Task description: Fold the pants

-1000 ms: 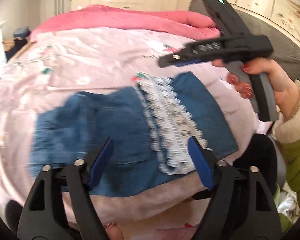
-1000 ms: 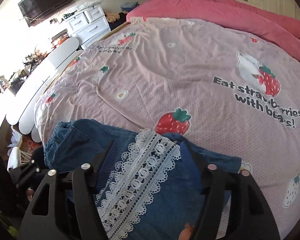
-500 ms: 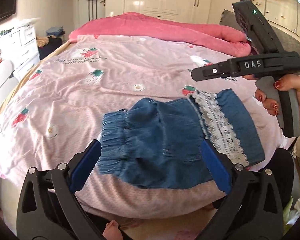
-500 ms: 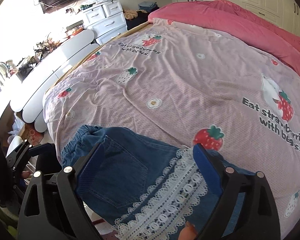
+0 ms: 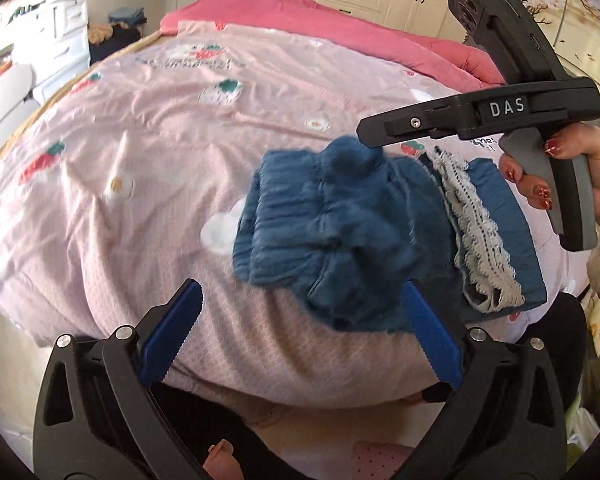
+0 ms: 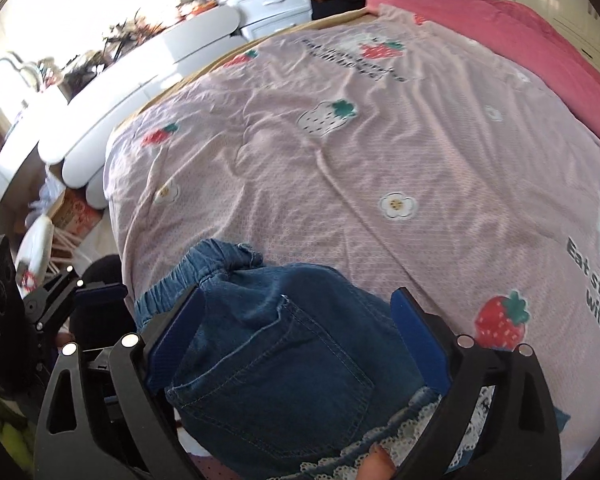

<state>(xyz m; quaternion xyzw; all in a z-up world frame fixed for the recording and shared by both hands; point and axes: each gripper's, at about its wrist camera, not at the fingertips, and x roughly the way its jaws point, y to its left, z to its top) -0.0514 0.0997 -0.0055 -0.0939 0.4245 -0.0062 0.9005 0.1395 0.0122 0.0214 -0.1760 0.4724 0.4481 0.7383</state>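
Left wrist view: left gripper [image 5: 300, 336] jaws have just been opening and now stand wide, nothing between the pads. Denim pants [image 5: 364, 236] lie folded in a small stack at the near edge of the pink strawberry bedspread [image 5: 140, 168], roughly 1 o'clock from the jaws. Elastic waistband end faces 9 o'clock, lace trim [image 5: 480, 232] at 3 o'clock. Right gripper body [image 5: 480, 120] hangs over the stack at 2 o'clock, held by a hand [image 5: 572, 172].

Risk here: the top layer is bunched and humped, not flat. If left alone it may spring open; the stack also sits close to the mattress edge and a nudge could drag it off.

Right wrist view: right gripper [image 6: 296, 344] jaws have just been opening, now released, straddling the back pocket [image 6: 276, 364] of the pants without pinching it, as far as I can tell. Waistband [image 6: 204, 264] at 11 o'clock, lace at 5 o'clock.

Risk: pads sit low over the cloth. Pulling away at an angle could snag denim or lace and undo the fold. Lift clear first.
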